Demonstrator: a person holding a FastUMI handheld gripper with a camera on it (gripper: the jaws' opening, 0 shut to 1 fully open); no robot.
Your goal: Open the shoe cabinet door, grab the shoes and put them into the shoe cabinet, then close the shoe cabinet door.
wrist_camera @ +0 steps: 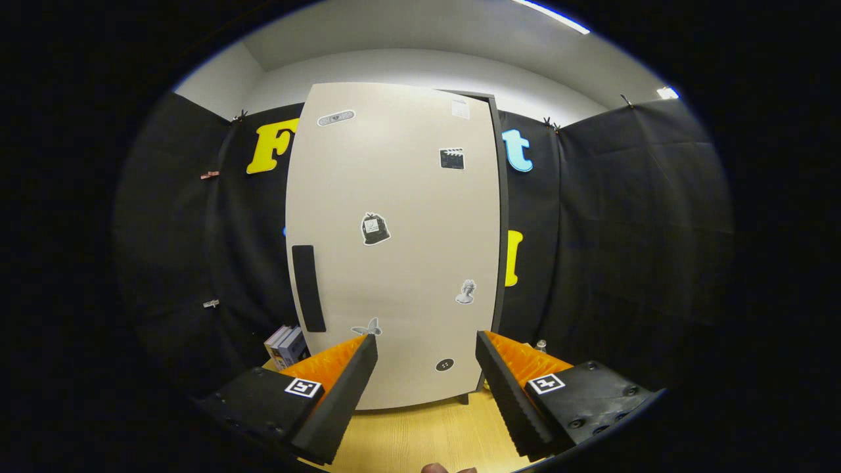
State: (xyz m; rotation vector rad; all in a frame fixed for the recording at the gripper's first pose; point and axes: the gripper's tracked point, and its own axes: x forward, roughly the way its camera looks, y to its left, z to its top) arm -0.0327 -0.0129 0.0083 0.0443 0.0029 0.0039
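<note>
A tall beige shoe cabinet [394, 249] stands straight ahead on a wooden floor, its door shut. The door carries several small stickers and a dark vertical handle [308, 288] near its left edge. My gripper [427, 345] is open, its two fingers spread wide in front of the lower part of the door, with nothing between them. The left fingertip [364, 348] sits just right of and below the handle. The fingers seem short of the door, though the gap is hard to judge.
Black cloth walls close in on both sides and behind the cabinet. A few books [287, 346] stand at the cabinet's lower left. A small bottle-like object [541, 344] peeks out at its lower right. Light wooden floor [420, 433] lies below the fingers.
</note>
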